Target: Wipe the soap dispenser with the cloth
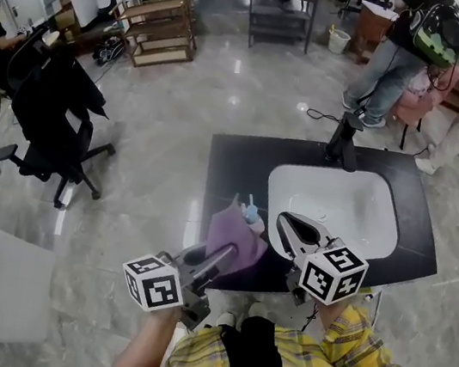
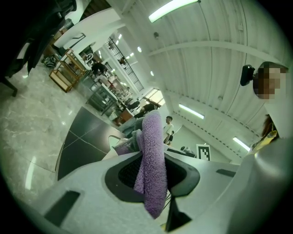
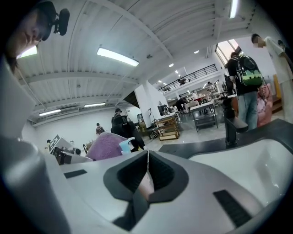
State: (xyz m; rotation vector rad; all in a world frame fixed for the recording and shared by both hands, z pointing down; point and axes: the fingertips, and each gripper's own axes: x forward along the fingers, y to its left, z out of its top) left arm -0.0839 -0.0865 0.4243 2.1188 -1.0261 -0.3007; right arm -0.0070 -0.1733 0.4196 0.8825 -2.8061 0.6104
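The purple cloth [image 1: 235, 235] hangs over the front left part of the black counter [image 1: 233, 161], with my left gripper [image 1: 228, 251] shut on it. In the left gripper view the cloth [image 2: 153, 164] is pinched between the jaws and droops past them. The soap dispenser [image 1: 251, 216], with its pale blue pump, stands just behind the cloth and is partly hidden by it. My right gripper [image 1: 283, 220] is shut and empty, right of the dispenser at the sink's near rim. The right gripper view shows the closed jaws of that gripper [image 3: 147, 154], with the cloth [image 3: 106, 146] and the pump [image 3: 126, 145] to their left.
A white sink [image 1: 367, 193] fills the counter's right half, with a black faucet [image 1: 342, 143] behind it. A black office chair [image 1: 49, 118] stands on the floor to the left. People [image 1: 408, 51] stand beyond the counter. A wooden shelf cart [image 1: 156, 22] is far back.
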